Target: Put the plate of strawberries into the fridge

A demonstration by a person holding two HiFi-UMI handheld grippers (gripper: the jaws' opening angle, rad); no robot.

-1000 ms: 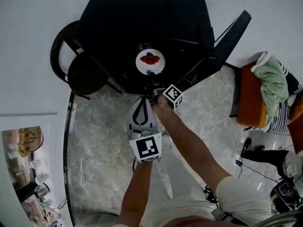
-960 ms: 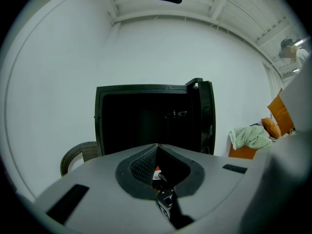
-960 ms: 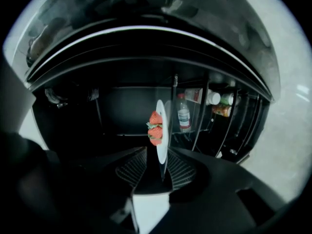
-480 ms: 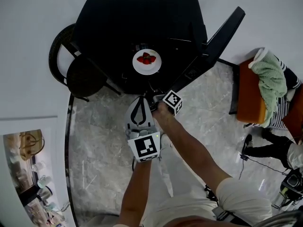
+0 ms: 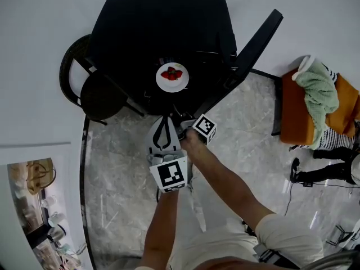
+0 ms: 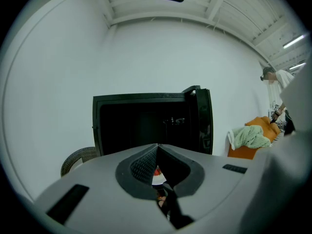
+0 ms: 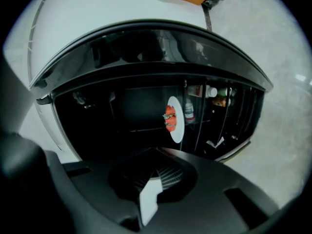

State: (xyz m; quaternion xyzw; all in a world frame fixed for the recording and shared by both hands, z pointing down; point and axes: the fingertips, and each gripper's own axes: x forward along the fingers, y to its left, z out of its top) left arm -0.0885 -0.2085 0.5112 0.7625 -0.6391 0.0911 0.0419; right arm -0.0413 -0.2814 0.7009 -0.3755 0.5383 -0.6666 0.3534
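A white plate with red strawberries rests inside the open black fridge. The right gripper view shows the plate and strawberries on a shelf in there. My right gripper is shut and empty, a short way back from the plate, outside the fridge opening. Its jaws meet with nothing between them. My left gripper hangs beside it, shut and empty. Through its jaws a sliver of the plate shows.
The fridge door stands open to the right, with bottles in its racks. A dark round wicker chair stands left of the fridge. An orange seat with a green cloth is at the right. The floor is grey marble.
My right gripper has drawn back from the plate, which stays in the fridge. The left gripper has hardly moved.
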